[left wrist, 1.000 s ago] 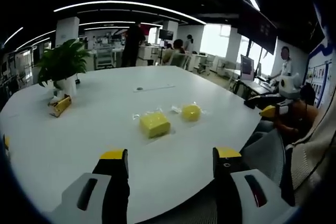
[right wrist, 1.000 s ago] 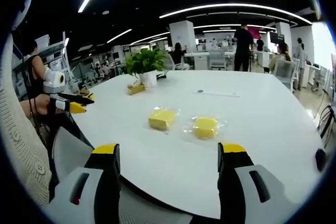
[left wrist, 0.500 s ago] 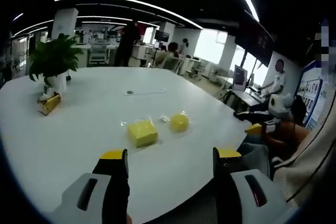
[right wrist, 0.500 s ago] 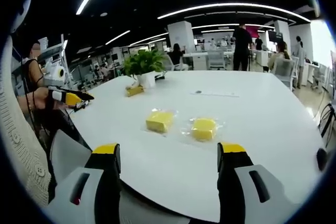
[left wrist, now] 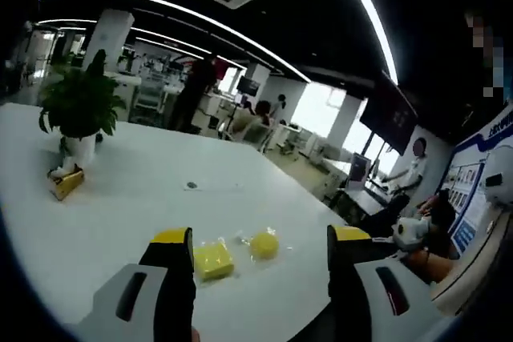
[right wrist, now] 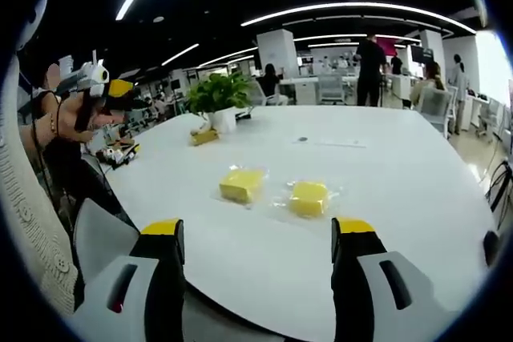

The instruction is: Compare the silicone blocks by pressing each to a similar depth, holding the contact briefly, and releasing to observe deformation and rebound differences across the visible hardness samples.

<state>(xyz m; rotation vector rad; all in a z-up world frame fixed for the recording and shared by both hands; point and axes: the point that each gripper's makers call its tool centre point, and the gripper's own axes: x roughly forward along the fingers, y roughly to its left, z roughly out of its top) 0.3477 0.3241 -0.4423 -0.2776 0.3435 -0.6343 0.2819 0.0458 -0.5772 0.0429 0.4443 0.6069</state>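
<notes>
Your right gripper hangs above the near edge of the white worktop, its jaws wide and holding nothing. Two yellow blocks in clear wrap lie side by side, close but apart, just in from that edge: the left block and the right block. Neither gripper touches them. Toward the far left corner stands a plant in a white pot, with a small yellow box just beside it. Your left gripper is lifted off past the worktop's left edge, jaws wide and empty; in its view the blocks sit low between the jaws. In the right gripper view your hand holds it raised.
</notes>
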